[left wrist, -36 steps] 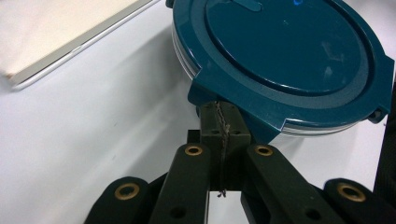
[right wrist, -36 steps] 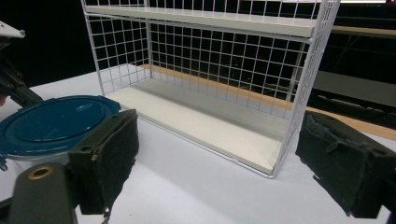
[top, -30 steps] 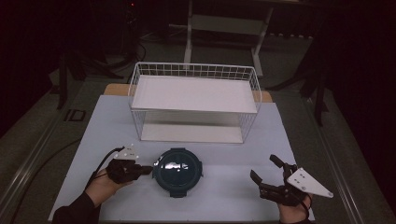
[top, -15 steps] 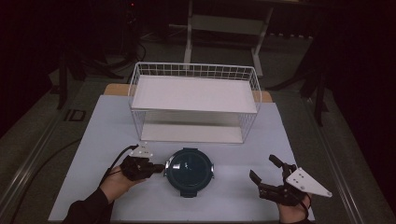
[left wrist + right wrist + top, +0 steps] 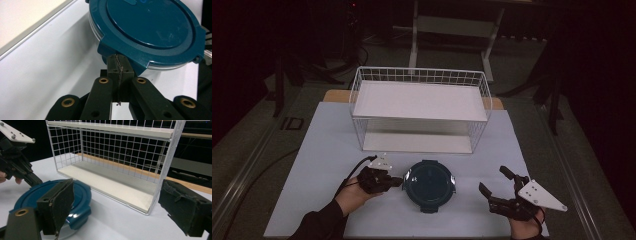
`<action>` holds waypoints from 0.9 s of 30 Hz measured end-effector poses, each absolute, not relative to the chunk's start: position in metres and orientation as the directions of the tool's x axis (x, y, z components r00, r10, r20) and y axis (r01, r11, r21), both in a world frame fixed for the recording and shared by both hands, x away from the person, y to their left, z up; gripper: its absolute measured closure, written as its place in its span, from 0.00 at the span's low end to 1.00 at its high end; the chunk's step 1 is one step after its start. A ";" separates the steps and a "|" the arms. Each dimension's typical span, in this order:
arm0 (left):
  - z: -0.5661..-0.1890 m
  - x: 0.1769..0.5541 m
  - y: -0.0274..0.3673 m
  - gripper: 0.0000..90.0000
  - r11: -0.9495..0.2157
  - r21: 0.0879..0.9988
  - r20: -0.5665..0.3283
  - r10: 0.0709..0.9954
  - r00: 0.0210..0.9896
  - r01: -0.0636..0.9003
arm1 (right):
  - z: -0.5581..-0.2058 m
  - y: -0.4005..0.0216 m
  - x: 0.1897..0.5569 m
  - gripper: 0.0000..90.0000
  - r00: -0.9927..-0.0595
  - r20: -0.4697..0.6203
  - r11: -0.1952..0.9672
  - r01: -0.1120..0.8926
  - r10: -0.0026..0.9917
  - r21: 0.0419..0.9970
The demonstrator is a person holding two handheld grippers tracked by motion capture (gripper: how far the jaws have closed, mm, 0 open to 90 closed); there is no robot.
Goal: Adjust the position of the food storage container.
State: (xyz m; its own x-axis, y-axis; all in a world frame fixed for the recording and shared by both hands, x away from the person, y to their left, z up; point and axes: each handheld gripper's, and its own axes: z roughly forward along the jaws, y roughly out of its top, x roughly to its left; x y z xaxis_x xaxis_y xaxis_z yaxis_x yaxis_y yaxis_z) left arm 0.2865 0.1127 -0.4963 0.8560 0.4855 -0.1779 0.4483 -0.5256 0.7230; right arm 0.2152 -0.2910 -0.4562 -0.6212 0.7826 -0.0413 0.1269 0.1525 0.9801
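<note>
Container status: round dark-teal plastic container with a snap-on lid [image 5: 430,184] is sitting flat on the pale tabletop [image 5: 322,150], near the front edge and just in front of the white wire shelf rack [image 5: 419,107].

Left claw [image 5: 395,182] is lying low at the container's left rim. Left gripper view is showing its jaws closed together, tips right at the lid's latch tab [image 5: 117,51]. Looks like touching or pinching the tab's edge, but cannot tell if anything is actually between the pads. Treating it as closed, with grip on the tab unconfirmed.

Right claw [image 5: 496,189] is sitting on the tabletop off the container's right side, near but clear of it. Its jaws are spread wide, holding nothing. Right gripper view is looking across the lid toward the rack, one pad [image 5: 61,203] in front of the lid, the other out by the rack's corner.

Key relation: container is lying directly between the two claws, left one at the rim, right one apart. Left hand is nearer by a clear margin. Container is round, so no long axis; the tabs are the only grip features. The rack's open lower shelf is straight behind it, if that's the destination.
</note>
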 end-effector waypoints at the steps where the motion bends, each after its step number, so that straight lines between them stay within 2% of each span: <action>1: -0.496 0.287 0.113 1.00 -0.526 0.723 -0.178 0.485 0.856 0.448 | -0.456 -0.291 0.215 0.14 -0.622 -0.042 0.154 0.127 0.782 0.980; 9: -0.496 0.289 0.097 1.00 -0.526 0.726 -0.178 0.477 0.861 0.442 | -0.457 -0.290 0.216 0.14 -0.626 -0.040 0.152 0.127 0.779 0.980; 18: -0.497 0.288 0.096 0.99 -0.533 0.730 -0.167 0.468 0.868 0.428 | -0.457 -0.290 0.216 0.14 -0.627 -0.037 0.150 0.128 0.778 0.980; 22: -0.493 0.286 0.108 0.75 -0.490 0.761 -0.165 0.487 0.858 0.425 | -0.457 -0.292 0.216 0.14 -0.623 -0.032 0.144 0.131 0.782 0.981; 27: -0.483 0.282 0.124 0.30 -0.368 0.814 -0.223 0.515 0.827 0.449 | -0.457 -0.292 0.216 0.14 -0.623 -0.027 0.141 0.135 0.782 0.981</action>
State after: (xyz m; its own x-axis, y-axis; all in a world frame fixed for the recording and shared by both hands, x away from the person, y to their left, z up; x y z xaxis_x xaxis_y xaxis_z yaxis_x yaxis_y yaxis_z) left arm 0.2820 0.1244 -0.4829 0.8274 0.5153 -0.2233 0.4489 -0.3679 0.8143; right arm 0.2157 -0.2922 -0.4569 -0.6232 0.7816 -0.0269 0.1348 0.1412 0.9808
